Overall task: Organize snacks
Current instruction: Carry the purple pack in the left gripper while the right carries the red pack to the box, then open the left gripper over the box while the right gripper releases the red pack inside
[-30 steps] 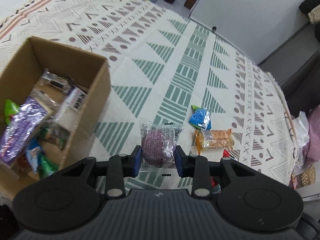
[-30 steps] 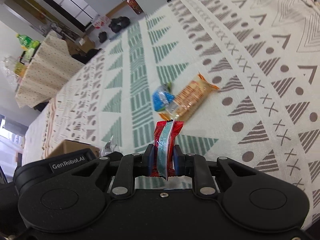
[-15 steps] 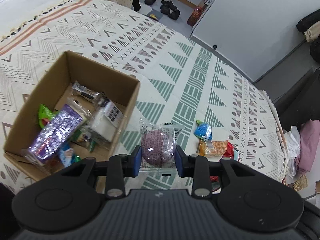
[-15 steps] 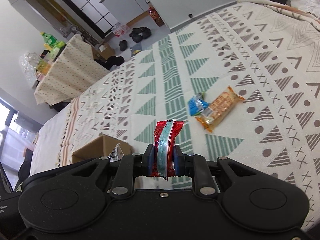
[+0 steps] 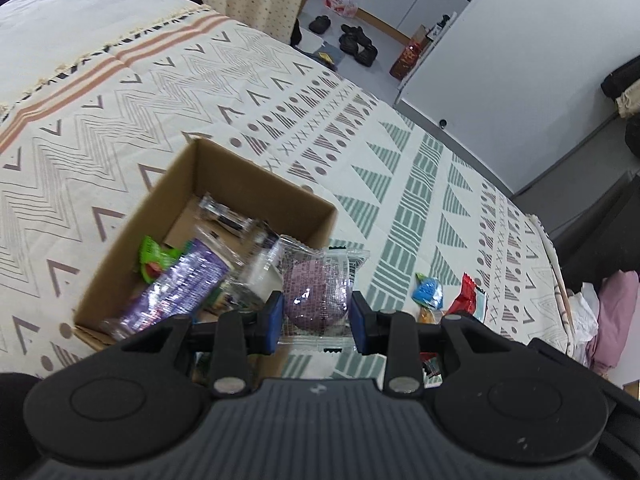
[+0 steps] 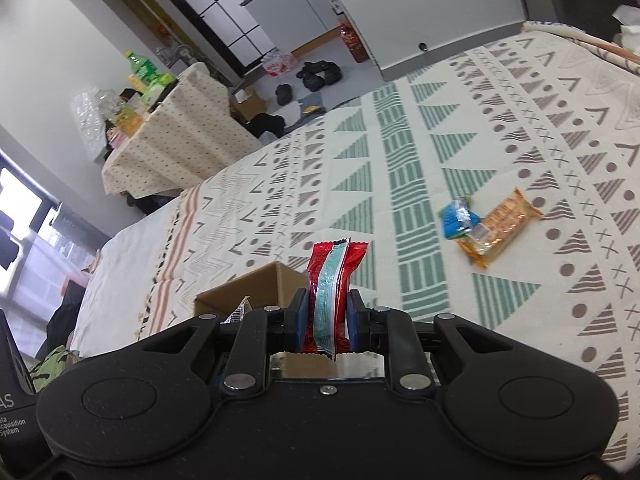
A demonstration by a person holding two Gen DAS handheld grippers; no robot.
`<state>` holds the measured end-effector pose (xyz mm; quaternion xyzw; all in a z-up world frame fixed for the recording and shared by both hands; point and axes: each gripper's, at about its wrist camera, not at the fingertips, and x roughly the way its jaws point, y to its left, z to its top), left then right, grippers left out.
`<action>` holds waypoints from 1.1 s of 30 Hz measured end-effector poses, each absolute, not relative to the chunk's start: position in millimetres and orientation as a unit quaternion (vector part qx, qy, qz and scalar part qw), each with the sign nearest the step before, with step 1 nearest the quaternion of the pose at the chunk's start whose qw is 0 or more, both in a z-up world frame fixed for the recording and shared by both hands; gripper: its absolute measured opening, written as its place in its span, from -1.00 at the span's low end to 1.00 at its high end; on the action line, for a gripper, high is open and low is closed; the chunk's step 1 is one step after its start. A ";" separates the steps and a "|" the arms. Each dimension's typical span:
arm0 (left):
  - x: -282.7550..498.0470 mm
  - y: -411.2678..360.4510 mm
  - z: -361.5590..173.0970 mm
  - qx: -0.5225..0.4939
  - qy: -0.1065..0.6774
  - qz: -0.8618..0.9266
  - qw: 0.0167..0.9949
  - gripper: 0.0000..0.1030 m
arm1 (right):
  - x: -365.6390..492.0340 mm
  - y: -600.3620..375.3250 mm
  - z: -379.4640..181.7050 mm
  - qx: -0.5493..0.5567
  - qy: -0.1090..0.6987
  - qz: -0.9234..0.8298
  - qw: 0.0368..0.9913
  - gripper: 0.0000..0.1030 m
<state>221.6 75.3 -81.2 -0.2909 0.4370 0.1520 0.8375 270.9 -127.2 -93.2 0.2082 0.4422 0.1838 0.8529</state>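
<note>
My left gripper is shut on a clear packet with a purple round cake, held in the air over the near right corner of an open cardboard box that holds several snack packs. My right gripper is shut on a red snack packet with a pale blue stripe, held above the bed to the right of the box. A blue packet and an orange cracker pack lie on the blanket; the blue packet shows in the left wrist view too, beside the red packet.
A patterned cream blanket covers the bed. A white cabinet stands beyond its far edge, with shoes on the floor. A cloth-covered table with bottles stands at the far left. Pink fabric lies at the bed's right.
Both grippers have risen and moved left toward the box with their packets. The box now sits right under my left gripper, and its rim shows in the right wrist view.
</note>
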 end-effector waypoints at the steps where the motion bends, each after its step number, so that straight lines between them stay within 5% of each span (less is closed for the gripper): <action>1: 219.8 79.0 -80.4 -0.292 0.436 0.154 0.837 -0.35 | 269.9 -123.5 -92.2 0.207 0.442 0.186 0.853 -0.61; 33: 196.3 175.7 -92.9 -0.329 0.437 0.205 0.812 -0.35 | 260.9 -19.6 -87.7 0.154 0.457 0.262 0.836 -0.61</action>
